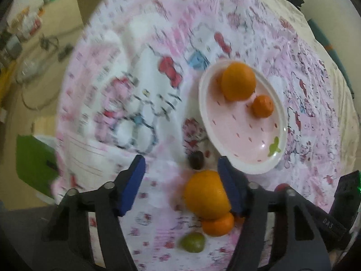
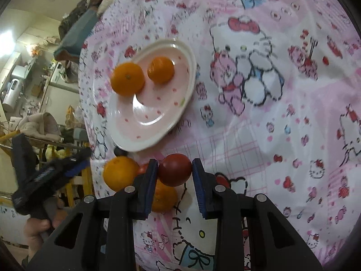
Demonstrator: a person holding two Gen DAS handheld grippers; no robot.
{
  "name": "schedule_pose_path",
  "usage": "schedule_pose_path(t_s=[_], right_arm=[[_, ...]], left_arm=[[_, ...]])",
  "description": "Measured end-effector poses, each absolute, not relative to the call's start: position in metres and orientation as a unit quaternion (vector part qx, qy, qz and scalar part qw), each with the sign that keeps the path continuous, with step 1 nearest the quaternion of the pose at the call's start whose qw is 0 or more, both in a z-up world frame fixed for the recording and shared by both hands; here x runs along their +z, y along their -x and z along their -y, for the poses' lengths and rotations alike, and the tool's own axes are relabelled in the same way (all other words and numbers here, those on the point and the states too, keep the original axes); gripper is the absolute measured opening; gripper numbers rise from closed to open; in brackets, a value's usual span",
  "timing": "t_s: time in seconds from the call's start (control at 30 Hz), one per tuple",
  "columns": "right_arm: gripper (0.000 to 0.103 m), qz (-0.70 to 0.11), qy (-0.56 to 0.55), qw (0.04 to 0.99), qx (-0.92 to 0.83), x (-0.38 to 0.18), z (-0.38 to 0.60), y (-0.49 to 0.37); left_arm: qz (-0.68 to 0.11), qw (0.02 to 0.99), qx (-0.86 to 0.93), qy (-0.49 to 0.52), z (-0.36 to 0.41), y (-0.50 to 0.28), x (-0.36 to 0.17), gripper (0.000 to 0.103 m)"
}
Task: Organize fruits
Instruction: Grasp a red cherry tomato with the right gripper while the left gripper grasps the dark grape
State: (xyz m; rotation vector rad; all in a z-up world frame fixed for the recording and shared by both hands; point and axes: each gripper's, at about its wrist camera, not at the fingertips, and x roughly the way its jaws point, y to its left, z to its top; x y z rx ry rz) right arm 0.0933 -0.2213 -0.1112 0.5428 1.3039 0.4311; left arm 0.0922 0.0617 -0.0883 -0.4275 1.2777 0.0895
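Observation:
A pink oval plate (image 1: 243, 135) holds a large orange (image 1: 238, 80) and a small tangerine (image 1: 262, 106); it shows in the right wrist view too (image 2: 144, 126). My left gripper (image 1: 180, 185) is open, its right pad touching a big orange (image 1: 204, 194) on the cloth. Below that lie a small tangerine (image 1: 217, 224) and a green fruit (image 1: 193, 242); a dark grape (image 1: 196, 160) sits ahead. My right gripper (image 2: 174, 183) is open around a dark red fruit (image 2: 174, 169); only the left pad touches it. An orange (image 2: 119, 174) and a tangerine (image 2: 163, 197) lie beside it.
A pink cartoon-print cloth (image 2: 270, 113) covers the table. The left gripper's body (image 2: 45, 176) shows at the left in the right wrist view. A green box (image 1: 33, 160) sits beyond the table's left edge. Room clutter lies past the edge (image 2: 27, 85).

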Motion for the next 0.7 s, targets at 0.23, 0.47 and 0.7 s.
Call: schedule_pose_path(t_s=[0.23,0.47,0.7], right_arm=[[0.033,-0.583,-0.254,0.747,0.195,-0.103,0.229,-0.095],[0.033,-0.579,-0.256,0.748,0.198,-0.1,0.229,-0.097],[0.033,-0.581,-0.252,0.749,0.196,-0.101,0.228,-0.097]], left_arm=[[-0.621,0.757,0.039,0.201,-0.048,-0.107,-0.114,0.043],[-0.634,0.747,0.038,0.195,-0.041,-0.117,-0.128,0.03],[-0.639,0.749,0.045,0.167,-0.033,-0.12,-0.13,0.016]])
